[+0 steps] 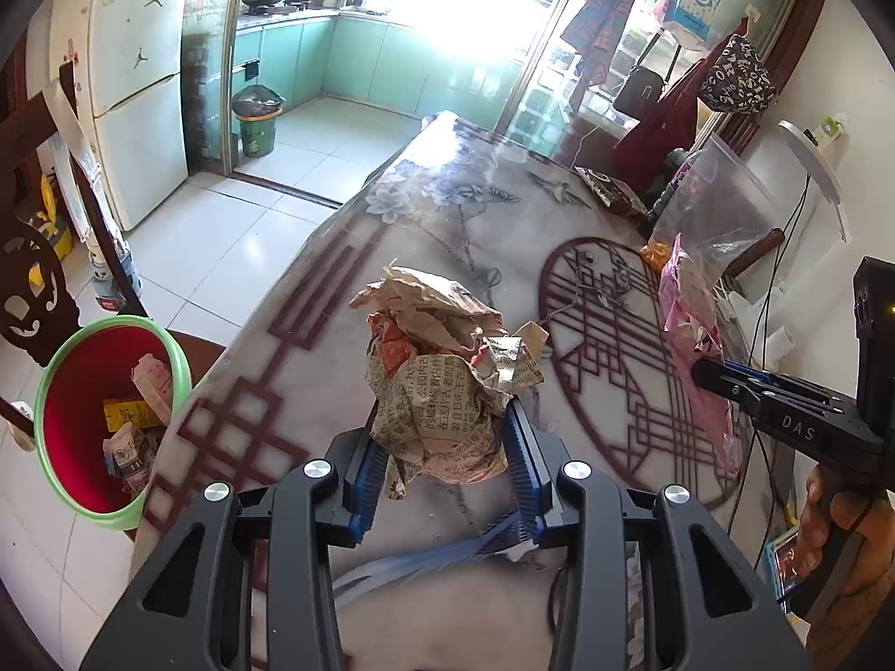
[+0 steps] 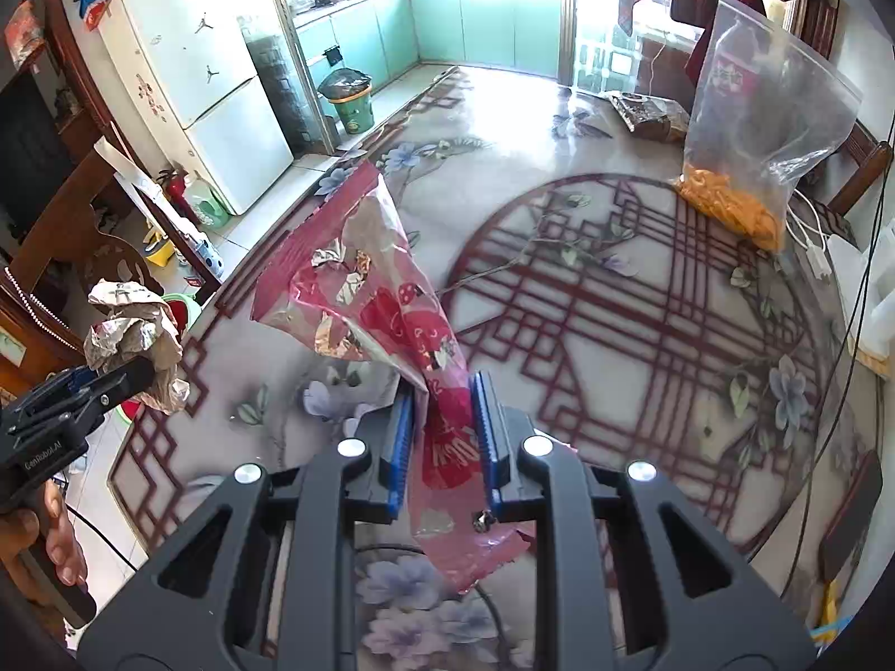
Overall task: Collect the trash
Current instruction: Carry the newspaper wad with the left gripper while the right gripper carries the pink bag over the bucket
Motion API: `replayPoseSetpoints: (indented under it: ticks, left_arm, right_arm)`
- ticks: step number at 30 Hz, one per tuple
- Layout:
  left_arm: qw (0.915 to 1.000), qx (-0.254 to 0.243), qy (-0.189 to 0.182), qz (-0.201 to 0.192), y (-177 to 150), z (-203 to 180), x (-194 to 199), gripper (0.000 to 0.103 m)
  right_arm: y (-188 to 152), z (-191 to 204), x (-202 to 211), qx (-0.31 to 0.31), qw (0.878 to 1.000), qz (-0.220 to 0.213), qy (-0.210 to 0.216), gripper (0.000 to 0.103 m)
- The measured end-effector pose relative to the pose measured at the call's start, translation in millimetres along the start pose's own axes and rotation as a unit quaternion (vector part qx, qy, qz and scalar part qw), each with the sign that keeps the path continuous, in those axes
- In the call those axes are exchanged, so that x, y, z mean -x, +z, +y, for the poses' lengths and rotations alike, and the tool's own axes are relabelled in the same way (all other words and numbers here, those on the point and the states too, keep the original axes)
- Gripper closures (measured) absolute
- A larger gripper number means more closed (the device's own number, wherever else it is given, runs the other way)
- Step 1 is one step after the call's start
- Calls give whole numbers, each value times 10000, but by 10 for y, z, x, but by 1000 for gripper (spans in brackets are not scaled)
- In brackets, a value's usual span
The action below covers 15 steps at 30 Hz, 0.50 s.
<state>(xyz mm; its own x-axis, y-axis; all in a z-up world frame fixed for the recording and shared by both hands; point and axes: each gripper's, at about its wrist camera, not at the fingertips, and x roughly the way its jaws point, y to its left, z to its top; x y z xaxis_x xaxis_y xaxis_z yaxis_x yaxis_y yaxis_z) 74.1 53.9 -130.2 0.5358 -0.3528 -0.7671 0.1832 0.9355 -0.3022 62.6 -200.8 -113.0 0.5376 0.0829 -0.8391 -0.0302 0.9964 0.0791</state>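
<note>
My left gripper (image 1: 444, 419) is shut on a crumpled ball of printed paper (image 1: 447, 369) and holds it above the patterned table (image 1: 313, 346). The ball also shows in the right wrist view (image 2: 134, 335) at the far left. My right gripper (image 2: 443, 391) is shut on a red and pink foil wrapper (image 2: 363, 279) and holds it above the table; the wrapper also shows in the left wrist view (image 1: 693, 324). A green bin with a red inside (image 1: 89, 419) stands beside the table's left edge, below the left gripper, with several pieces of trash in it.
A clear bag with orange snacks (image 2: 749, 128) stands at the table's far right. A brown packet (image 2: 643, 112) lies at the far end. White cables (image 2: 811, 246) run along the right edge. A fridge (image 2: 207, 78) and a second lined bin (image 2: 349, 98) stand beyond the table.
</note>
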Motion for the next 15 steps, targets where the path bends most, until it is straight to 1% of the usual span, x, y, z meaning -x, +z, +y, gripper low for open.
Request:
replayPoseSetpoints:
  ticks: [6, 11, 15]
  left_arm:
    - [9999, -70, -140, 60, 59, 366, 65, 66]
    - [9996, -181, -198, 128, 143, 688, 121, 66]
    - [9992, -318, -220, 140, 207, 873, 154, 66]
  right_arm:
    - [-14, 394, -43, -80, 9999, 44, -109, 82]
    - [-9, 726, -81, -154, 9998, 64, -144, 82]
    - [0, 972, -104, -235, 9996, 43, -177, 82]
